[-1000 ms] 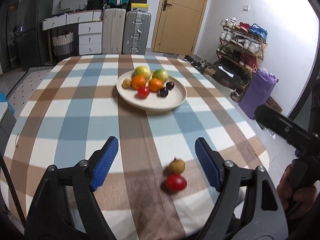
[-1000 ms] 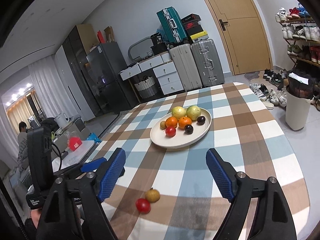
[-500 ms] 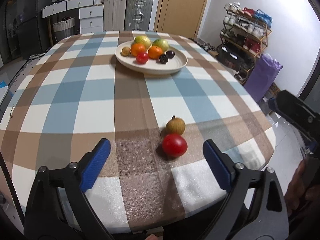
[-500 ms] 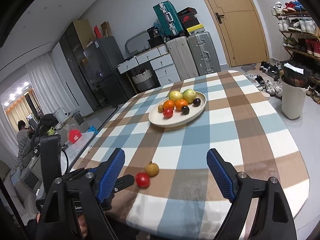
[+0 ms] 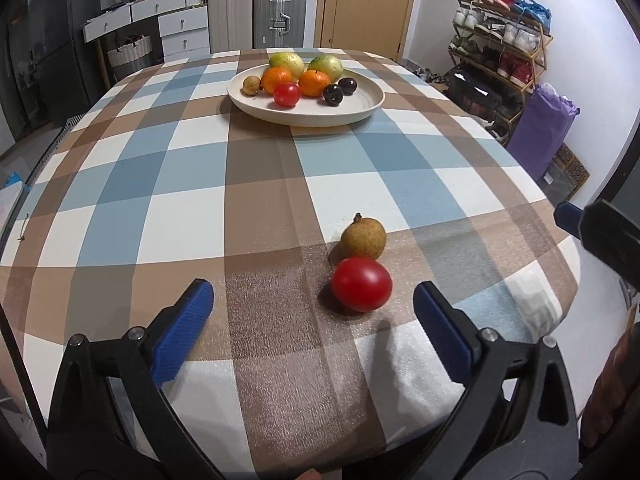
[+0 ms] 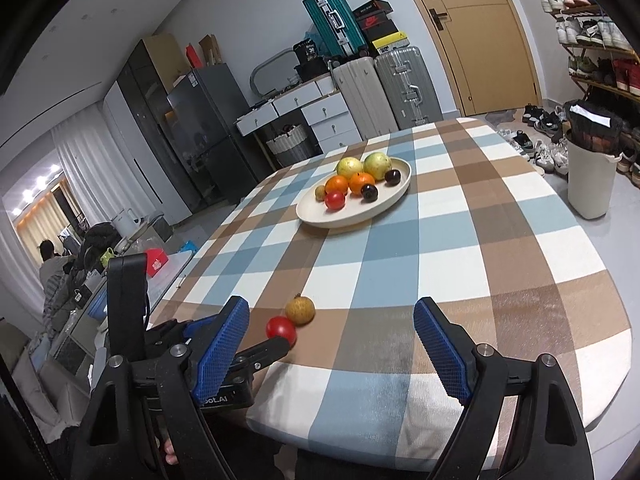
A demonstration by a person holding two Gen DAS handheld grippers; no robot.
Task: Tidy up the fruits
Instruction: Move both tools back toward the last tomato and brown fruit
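A red tomato and a brown longan lie side by side on the checked tablecloth near its front edge; both also show in the right wrist view, tomato and longan. My left gripper is open and empty, low over the cloth, with the tomato just ahead between its blue pads. My right gripper is open and empty, further right and higher. A cream plate far back holds several fruits: guavas, oranges, a tomato, plums, a longan.
The round table's front edge is just below the left gripper. The left gripper's body shows at the lower left of the right wrist view. Suitcases, drawers, a shoe rack and a white bin stand around the table.
The left gripper has dropped lower and closer to the tomato and longan, which now loom larger between its pads. The right gripper has drawn back slightly. Both stay open.
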